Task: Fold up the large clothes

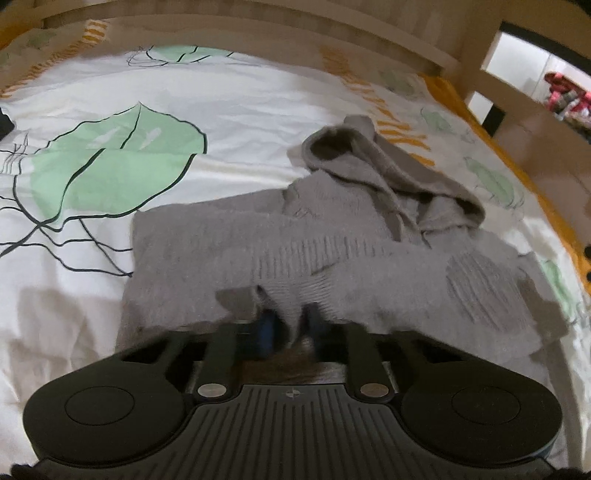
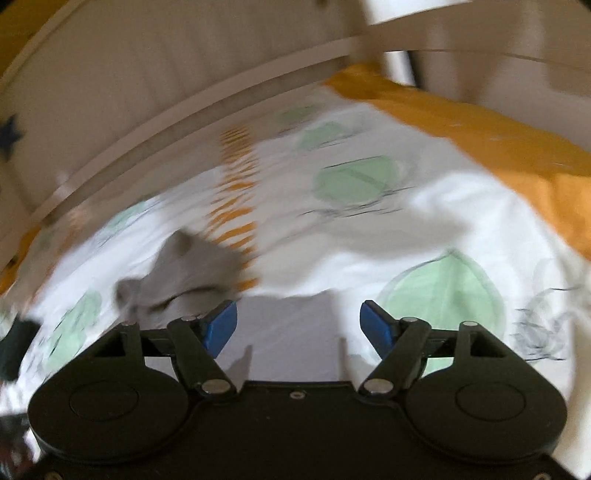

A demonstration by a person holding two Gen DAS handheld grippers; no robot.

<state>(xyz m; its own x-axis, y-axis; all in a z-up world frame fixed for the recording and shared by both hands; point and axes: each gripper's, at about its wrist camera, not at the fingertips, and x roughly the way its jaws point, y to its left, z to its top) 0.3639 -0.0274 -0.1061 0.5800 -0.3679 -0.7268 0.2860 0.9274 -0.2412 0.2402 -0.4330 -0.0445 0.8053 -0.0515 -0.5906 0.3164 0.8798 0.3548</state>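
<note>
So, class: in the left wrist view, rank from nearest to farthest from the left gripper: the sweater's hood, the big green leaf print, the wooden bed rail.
1. Sweater's hood, ahead, slightly right of the left gripper.
2. Big green leaf print, far left.
3. Wooden bed rail, along the top.

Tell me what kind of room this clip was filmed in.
Most likely a bedroom: a leaf-print duvet cover is spread over a bed with a pale wooden bed frame along its far side, and a grey knitted hoodie lies on it for folding.
</note>
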